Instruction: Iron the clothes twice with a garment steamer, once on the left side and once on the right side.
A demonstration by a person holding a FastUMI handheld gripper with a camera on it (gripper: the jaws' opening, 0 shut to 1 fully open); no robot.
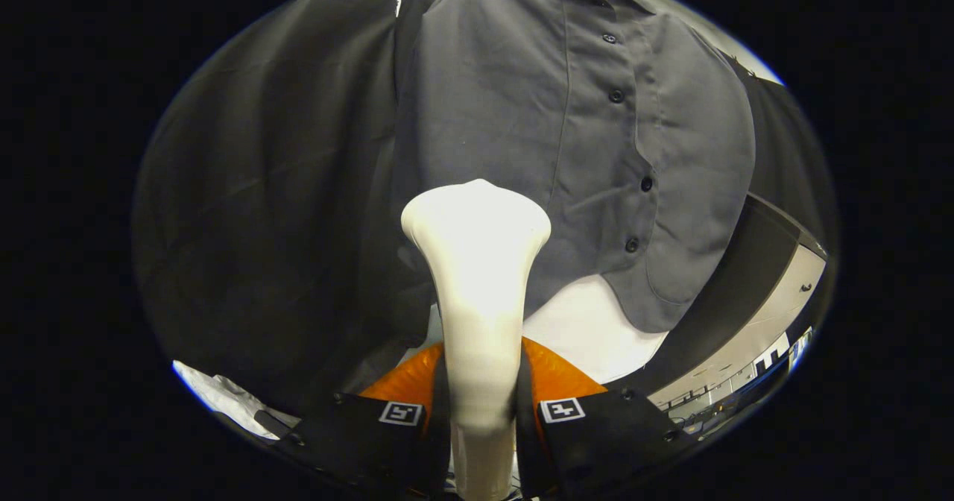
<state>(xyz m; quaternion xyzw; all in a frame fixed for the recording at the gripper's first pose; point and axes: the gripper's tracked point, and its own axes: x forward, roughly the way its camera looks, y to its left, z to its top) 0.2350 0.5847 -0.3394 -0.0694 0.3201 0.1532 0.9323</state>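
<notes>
A grey button-up shirt (522,128) hangs ahead of me with its button placket running down right of centre. My gripper (481,411) is shut on the white garment steamer (477,277), both fingers pressing on its slim handle. The steamer's wide head rises straight up from the fingers and stands in front of the lower left half of the shirt. I cannot tell whether the head touches the cloth.
Black booth cloth (276,210) hangs to the left of the shirt. A white surface (589,329) shows under the shirt's hem, with an orange rounded thing (555,378) just behind the fingers. A room floor (753,344) shows beyond on the right.
</notes>
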